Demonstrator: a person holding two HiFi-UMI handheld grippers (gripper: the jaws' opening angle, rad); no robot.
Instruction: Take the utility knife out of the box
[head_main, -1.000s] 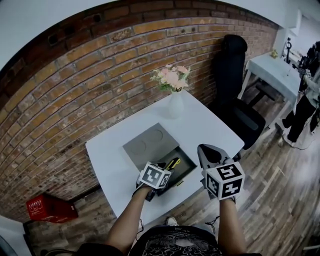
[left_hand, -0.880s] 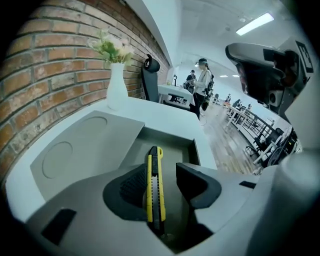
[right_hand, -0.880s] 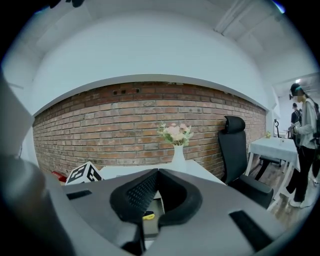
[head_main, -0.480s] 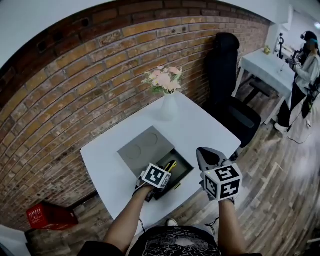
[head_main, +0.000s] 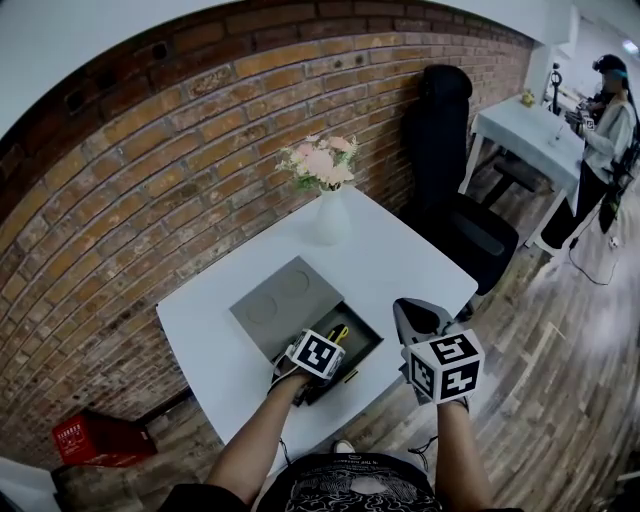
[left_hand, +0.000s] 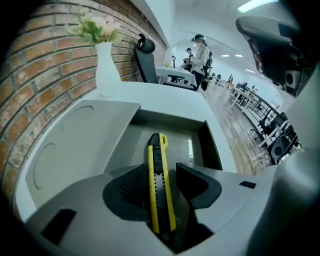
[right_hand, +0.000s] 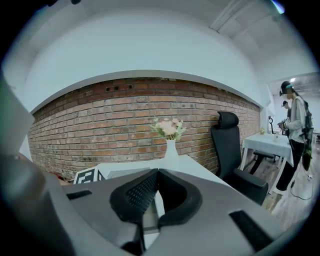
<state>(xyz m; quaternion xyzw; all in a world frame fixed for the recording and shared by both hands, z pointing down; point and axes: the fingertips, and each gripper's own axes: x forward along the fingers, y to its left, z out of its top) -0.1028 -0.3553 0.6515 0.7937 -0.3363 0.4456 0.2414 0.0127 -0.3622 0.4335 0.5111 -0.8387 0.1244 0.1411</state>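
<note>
Left gripper view: one yellow-and-black utility knife pinched lengthwise by the left gripper, nose poking out past the jaw tips and over the open compartment of the one grey box. Cannot tell whether lifted clear of the box floor. Head view: same box on the one near white table, with a single grey lid bearing two round recesses, slid aside toward the brick wall. Further back on that table, one white vase of pink flowers. Right gripper view: right gripper closed with pads meeting at the tips and nothing between them, held off the table's near right edge. Elsewhere in the head view: one black office chair beside the table, one red box on the floor at the wall, one second white table farther off, one person standing next to it.
</note>
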